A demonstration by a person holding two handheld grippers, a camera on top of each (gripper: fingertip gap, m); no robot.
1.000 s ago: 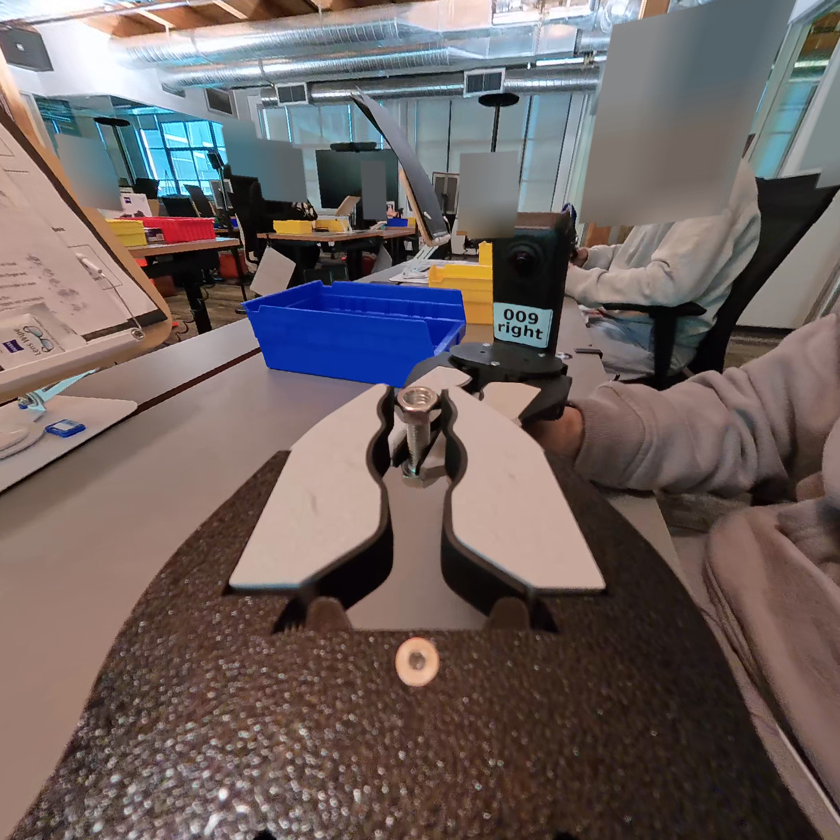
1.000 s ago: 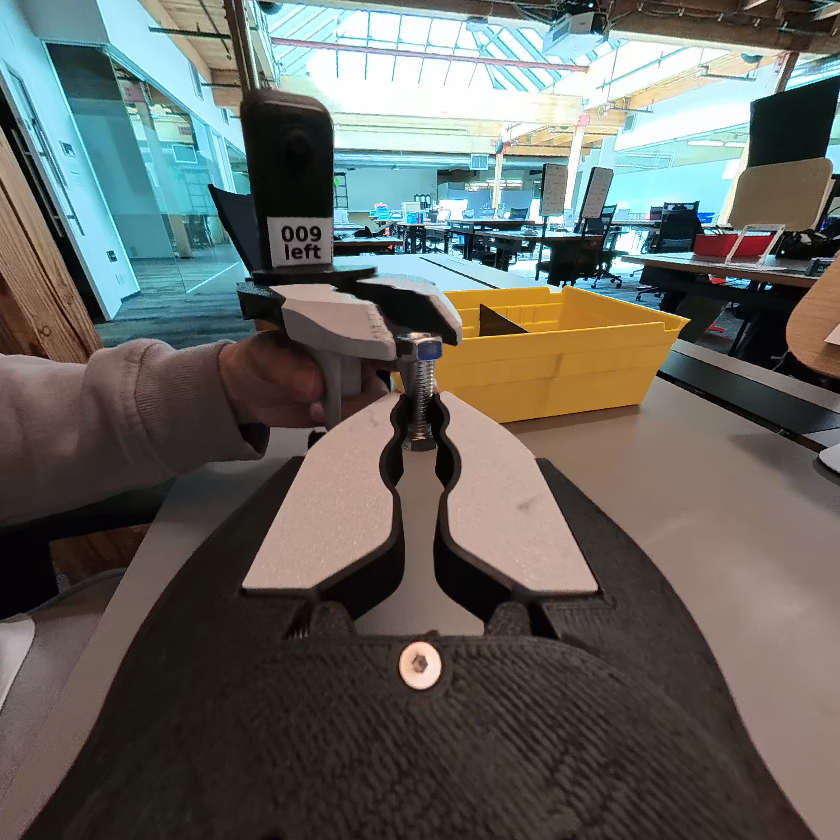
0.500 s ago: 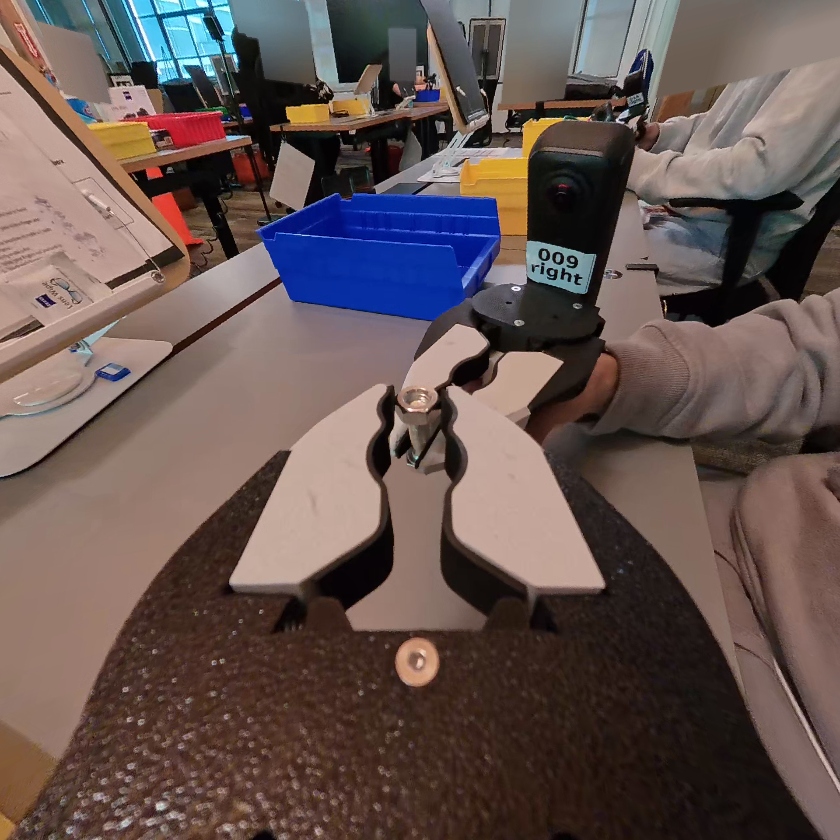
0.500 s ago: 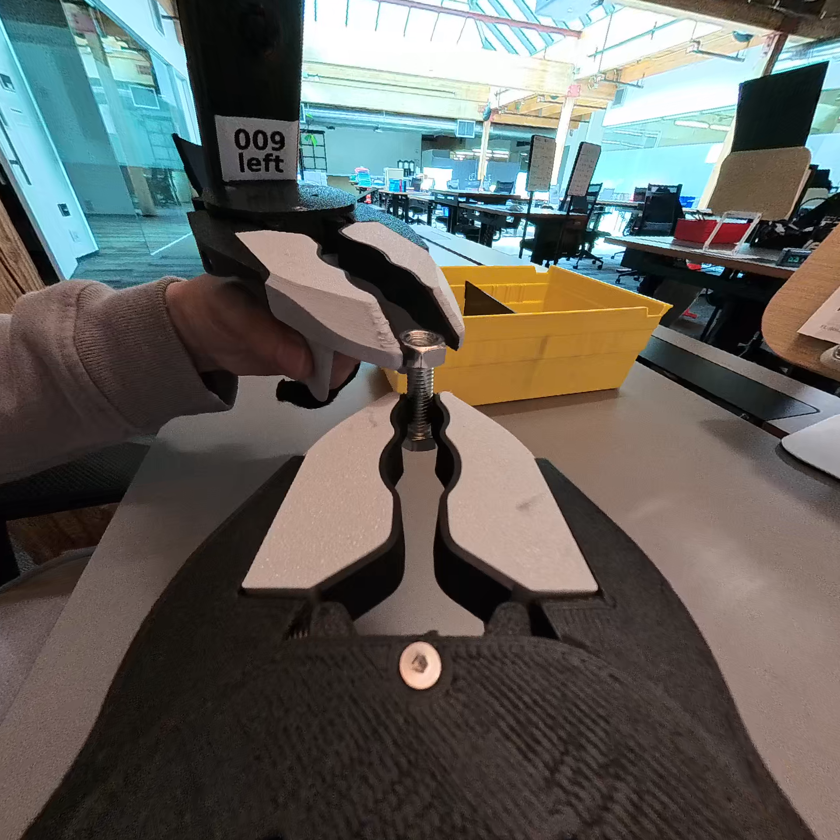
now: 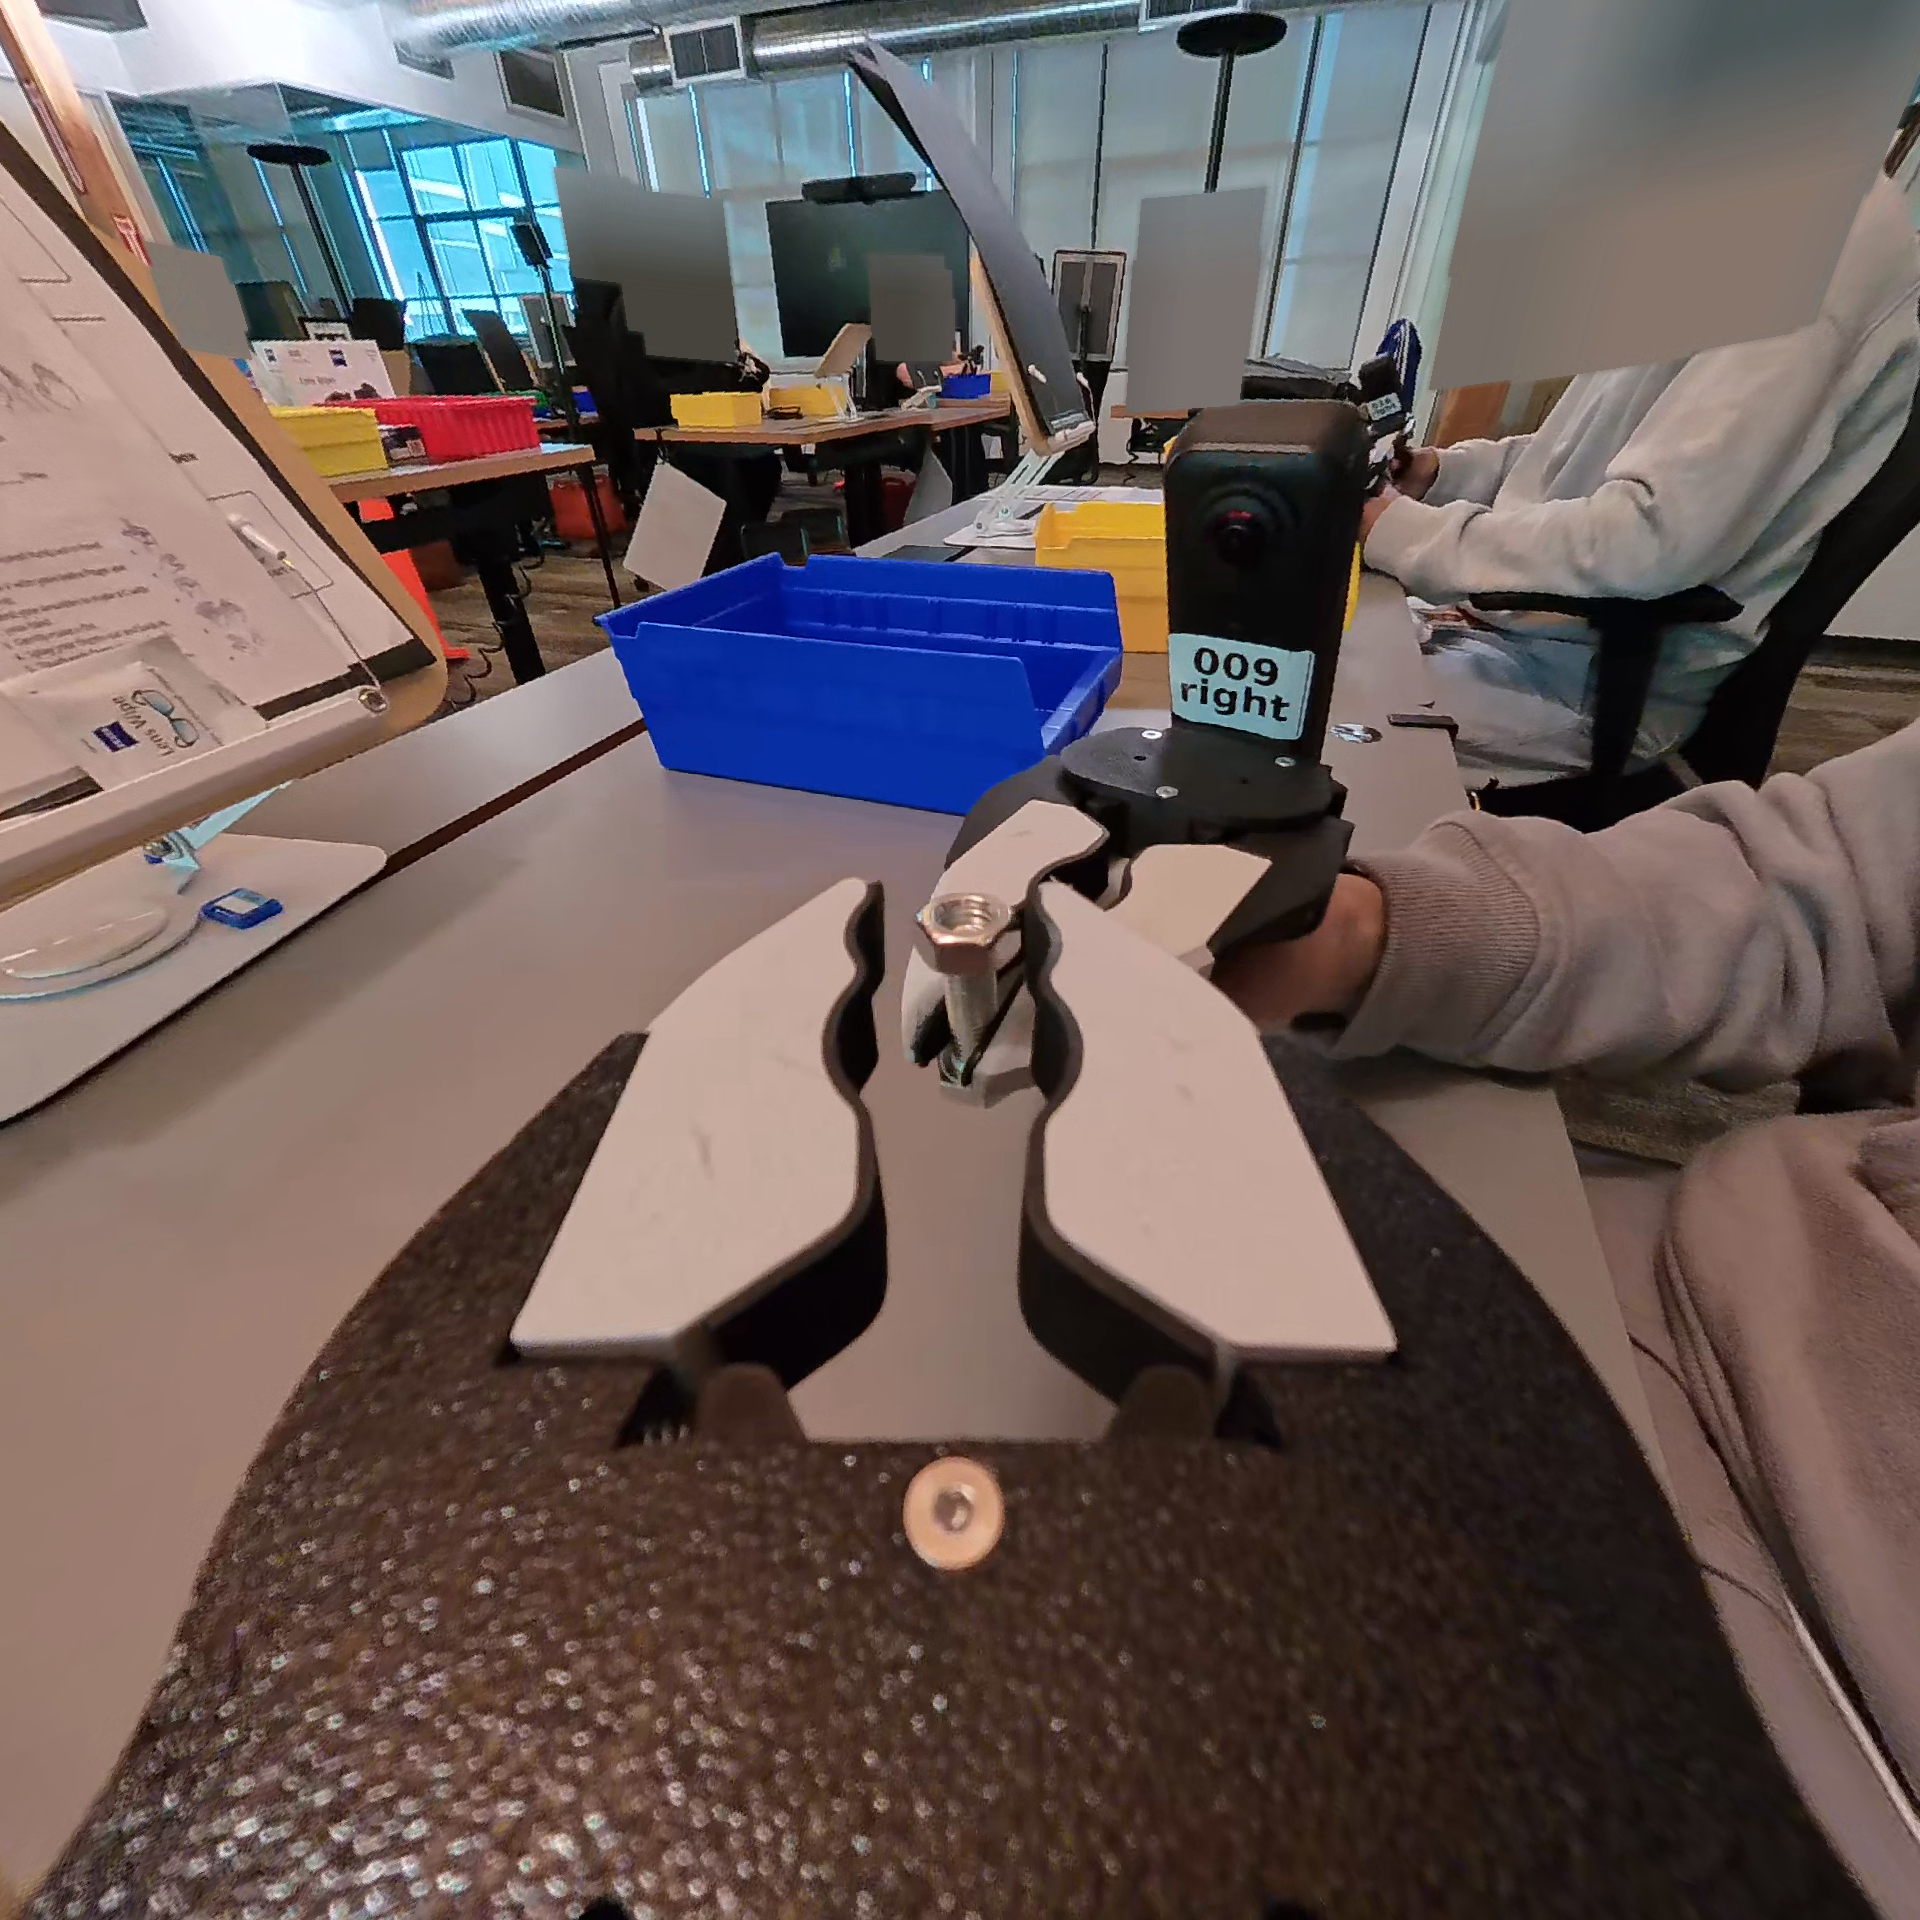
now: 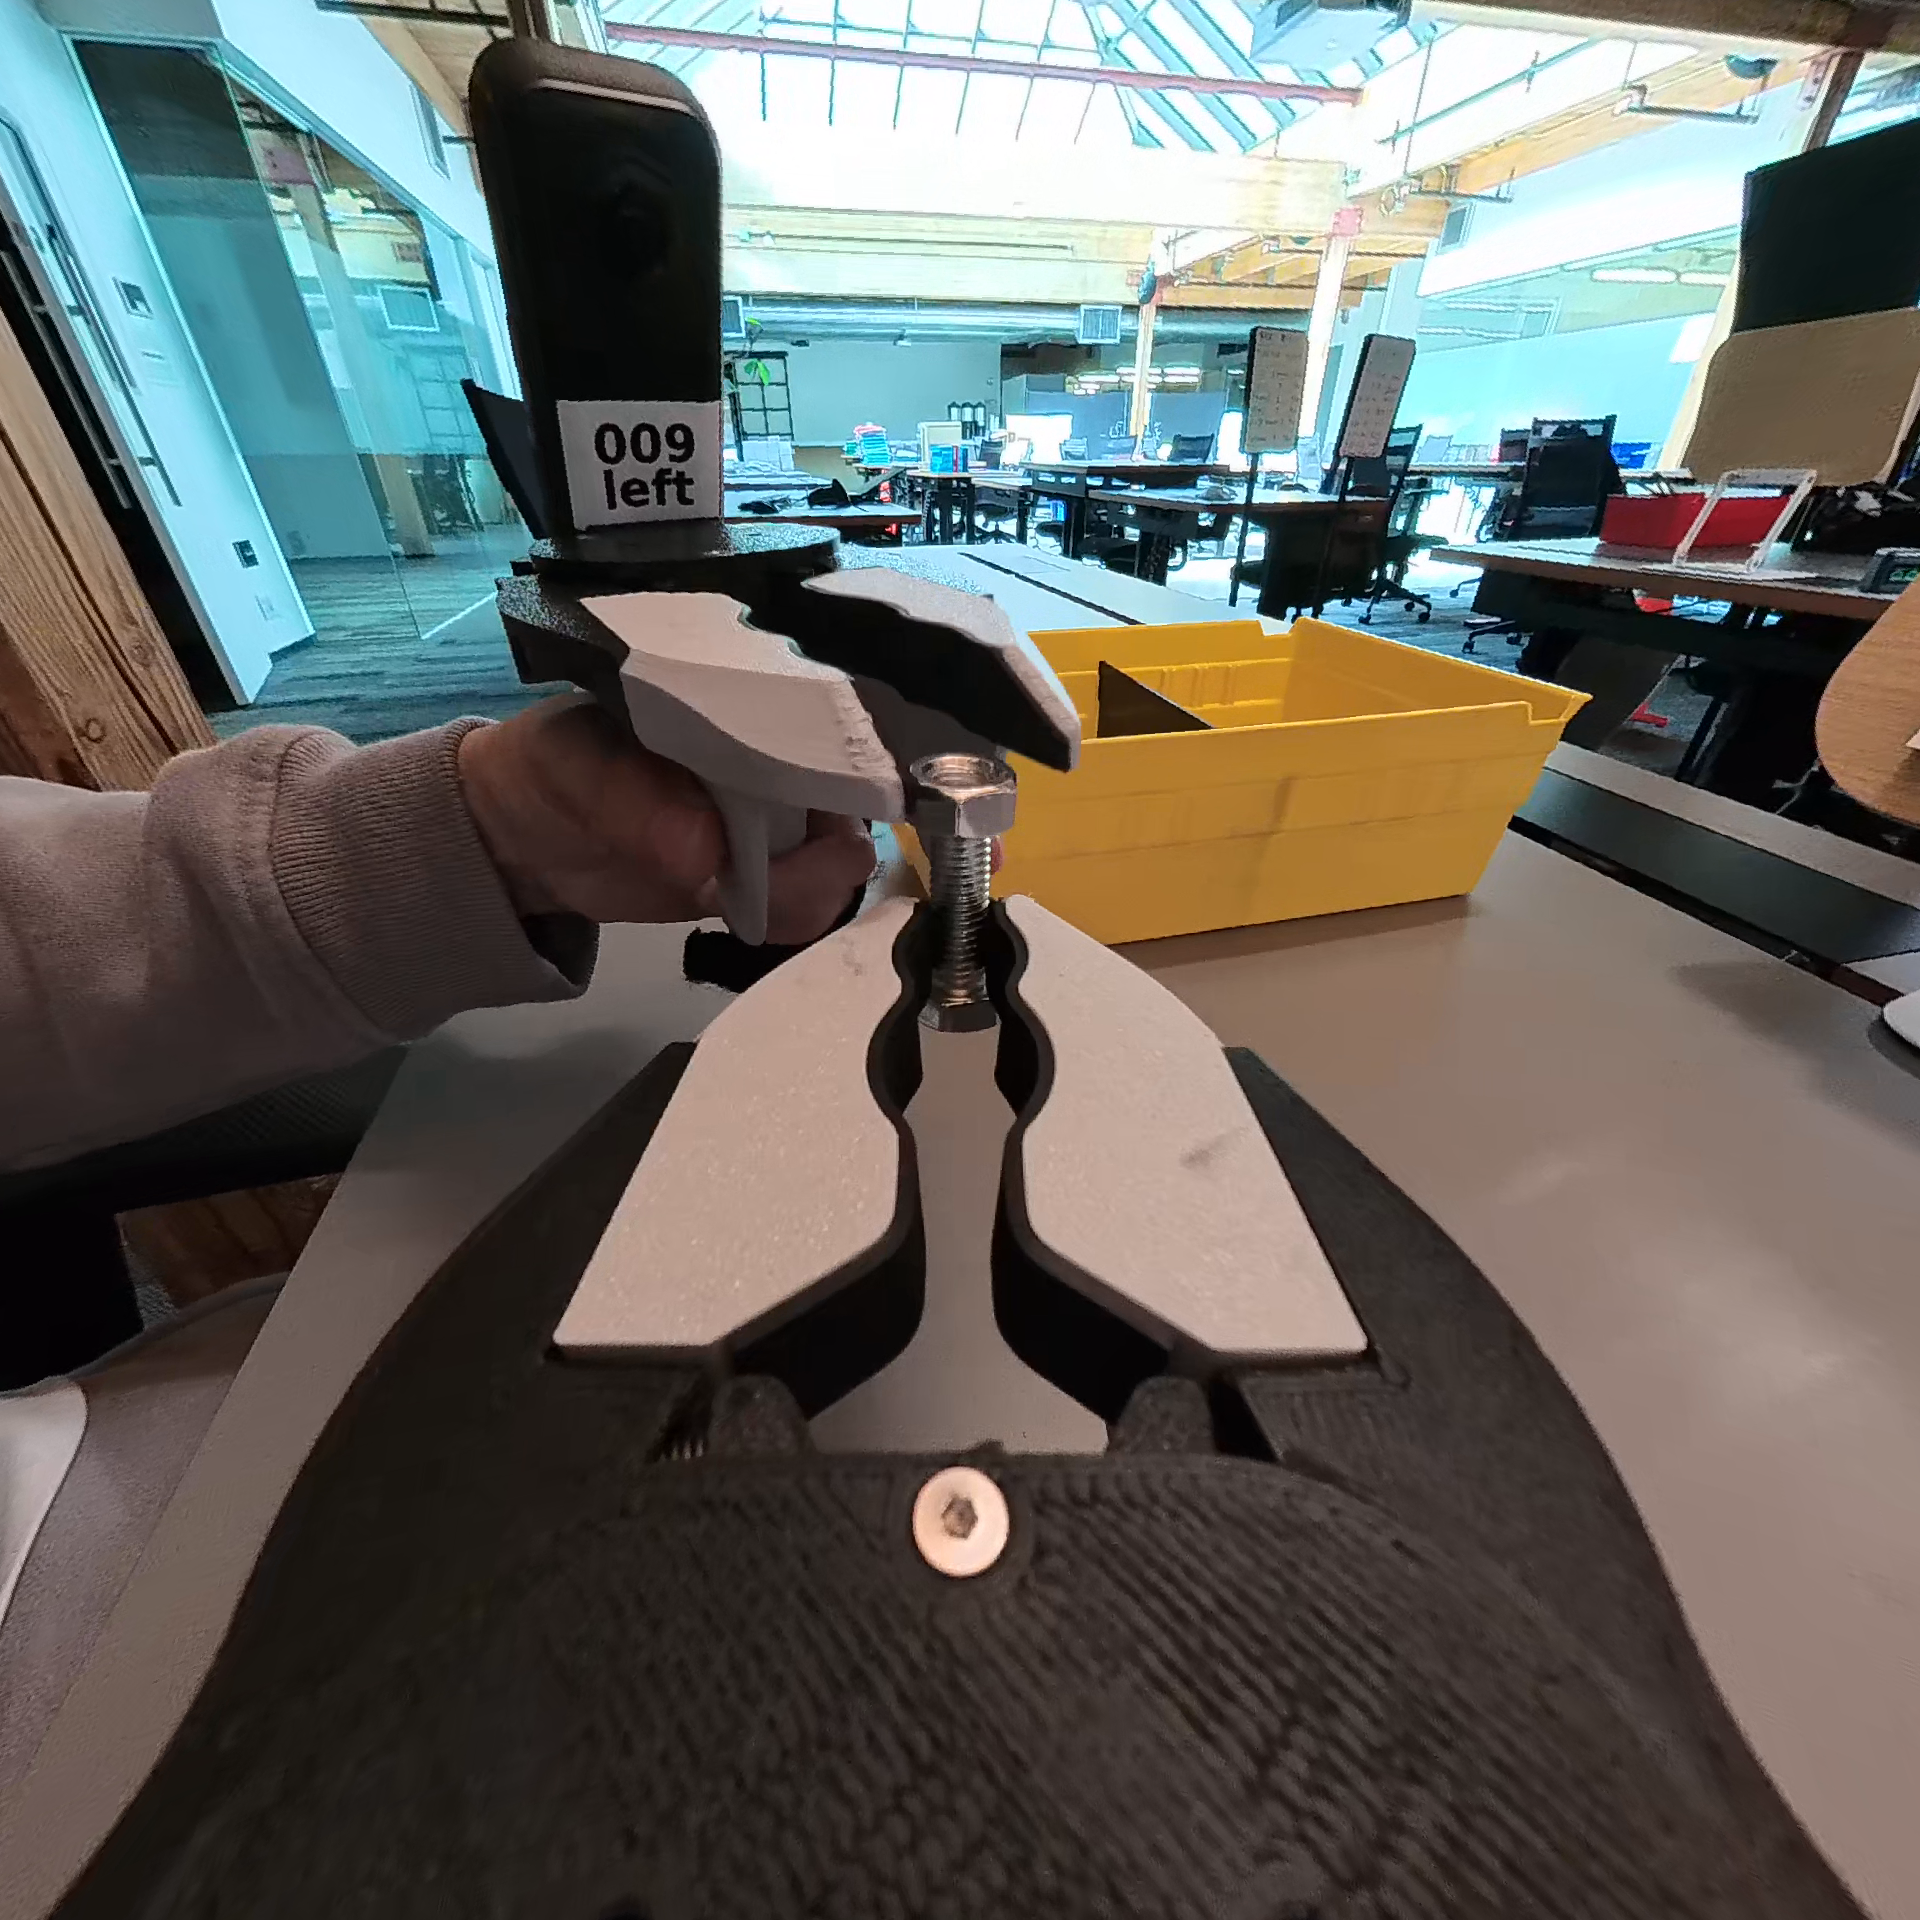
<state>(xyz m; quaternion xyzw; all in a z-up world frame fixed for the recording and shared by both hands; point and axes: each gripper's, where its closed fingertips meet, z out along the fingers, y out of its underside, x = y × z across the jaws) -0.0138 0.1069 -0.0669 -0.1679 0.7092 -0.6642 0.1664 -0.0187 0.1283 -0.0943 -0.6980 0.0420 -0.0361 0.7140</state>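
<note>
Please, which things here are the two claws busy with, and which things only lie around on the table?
In use:
- bolt, upright, clamped in the right claw
- nut on the bolt's top end, sitting within the left claw

Lying about:
- blue bin
- yellow bin
- tilted document stand
</note>
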